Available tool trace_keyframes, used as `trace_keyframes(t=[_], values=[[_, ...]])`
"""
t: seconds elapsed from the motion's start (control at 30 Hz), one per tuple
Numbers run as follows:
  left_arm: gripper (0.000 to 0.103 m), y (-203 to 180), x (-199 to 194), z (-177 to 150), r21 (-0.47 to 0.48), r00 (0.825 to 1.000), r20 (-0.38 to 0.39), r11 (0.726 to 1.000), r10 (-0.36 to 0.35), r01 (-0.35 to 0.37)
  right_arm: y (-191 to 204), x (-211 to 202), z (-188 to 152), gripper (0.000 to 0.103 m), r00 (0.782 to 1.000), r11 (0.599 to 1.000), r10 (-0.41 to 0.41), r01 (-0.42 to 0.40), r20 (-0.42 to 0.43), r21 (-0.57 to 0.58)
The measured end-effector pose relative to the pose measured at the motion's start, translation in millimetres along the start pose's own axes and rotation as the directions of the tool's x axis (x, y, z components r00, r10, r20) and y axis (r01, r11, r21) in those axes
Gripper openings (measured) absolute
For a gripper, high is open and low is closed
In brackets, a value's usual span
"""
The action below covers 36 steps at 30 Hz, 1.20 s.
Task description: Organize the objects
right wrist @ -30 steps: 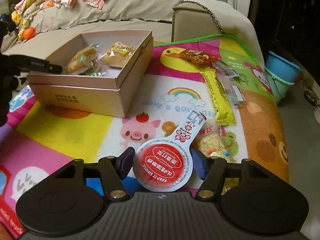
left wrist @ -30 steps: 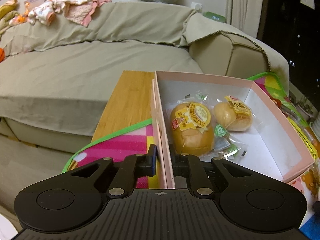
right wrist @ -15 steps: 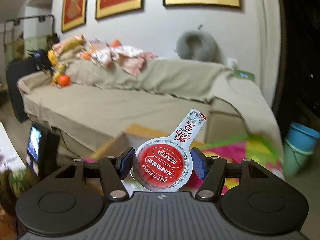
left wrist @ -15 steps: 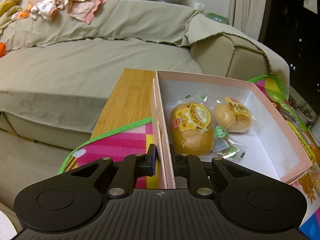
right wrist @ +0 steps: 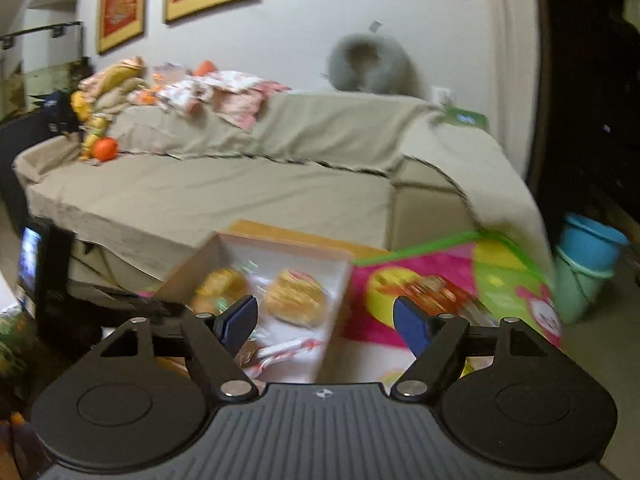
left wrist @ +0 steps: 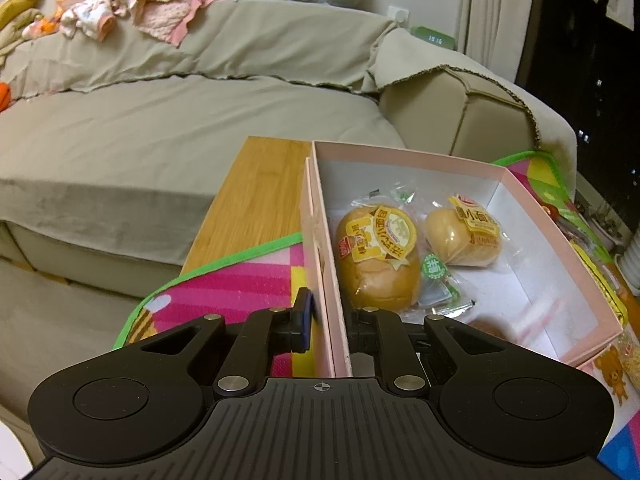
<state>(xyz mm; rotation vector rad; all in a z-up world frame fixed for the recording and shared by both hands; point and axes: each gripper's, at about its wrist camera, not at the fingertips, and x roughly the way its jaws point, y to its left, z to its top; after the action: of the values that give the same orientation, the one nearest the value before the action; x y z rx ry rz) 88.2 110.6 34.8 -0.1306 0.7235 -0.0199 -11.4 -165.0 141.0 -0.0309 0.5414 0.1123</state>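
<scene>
Wooden table [left wrist: 256,196] carries a colourful mat [left wrist: 240,284]; pink box [left wrist: 536,204] sits on it.

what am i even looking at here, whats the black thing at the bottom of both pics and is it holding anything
The black shapes are two hand-held grippers, one in each of a person's hands, each with a camera looking out along its two fingers. So one picture comes from the left hand, the other from the right.

The left gripper is pinching the side wall of a pink box, which sits on a colourful play mat in front of a sofa. Inside the box lie two wrapped buns.

The right gripper hovers above the box. Its jaws have just been opening and nothing is between them. A red and white packet lies in the box below it; the picture is blurred there.
</scene>
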Motion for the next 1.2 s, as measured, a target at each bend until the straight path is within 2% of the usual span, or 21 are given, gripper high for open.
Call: trace_keyframes(t=[0.13,0.3,0.4,0.6,0.9,1.0,1.13,1.2], values=[[0.015,0.2,0.3,0.2,0.0,1.0,0.0,1.0,0.0,0.0,-23.9,0.6,-27.5,0.078,0.993,0.996,-0.087,0.089,-0.076,0.015],[0.015,0.3,0.3,0.2,0.0,1.0,-0.001,1.0,0.0,0.0,-52.4,0.9,-62.3,0.08,0.97,0.978,-0.177,0.192,-0.166,0.078],[0.015,0.4,0.2,0.2,-0.001,1.0,-0.001,1.0,-0.001,0.001,-65.7,0.2,-79.8,0.082,0.958,0.965,-0.197,0.227,-0.211,0.13],[0.015,1.0,0.2,0.3,-0.004,1.0,-0.003,1.0,-0.002,0.002,-67.9,-1.4,-104.3,0.083,0.94,0.952,-0.211,0.26,-0.268,0.159],[0.015,1.1,0.2,0.4,-0.004,1.0,-0.003,1.0,-0.002,0.002,-56.8,1.3,-116.1,0.085,0.935,0.964,-0.202,0.243,-0.293,0.11],[0.015,1.0,0.2,0.3,-0.003,1.0,-0.003,1.0,-0.002,0.002,-56.5,3.7,-117.1,0.085,0.94,0.968,-0.15,0.204,-0.307,0.15],[0.015,0.9,0.2,0.4,-0.004,1.0,-0.003,1.0,-0.001,0.001,-52.4,-2.4,-115.7,0.085,0.964,0.972,-0.003,0.065,-0.265,0.226],[0.015,1.2,0.1,0.4,-0.004,1.0,-0.003,1.0,-0.001,0.001,-49.1,-3.0,-112.3,0.085,0.968,0.975,-0.027,0.081,-0.249,0.208]])
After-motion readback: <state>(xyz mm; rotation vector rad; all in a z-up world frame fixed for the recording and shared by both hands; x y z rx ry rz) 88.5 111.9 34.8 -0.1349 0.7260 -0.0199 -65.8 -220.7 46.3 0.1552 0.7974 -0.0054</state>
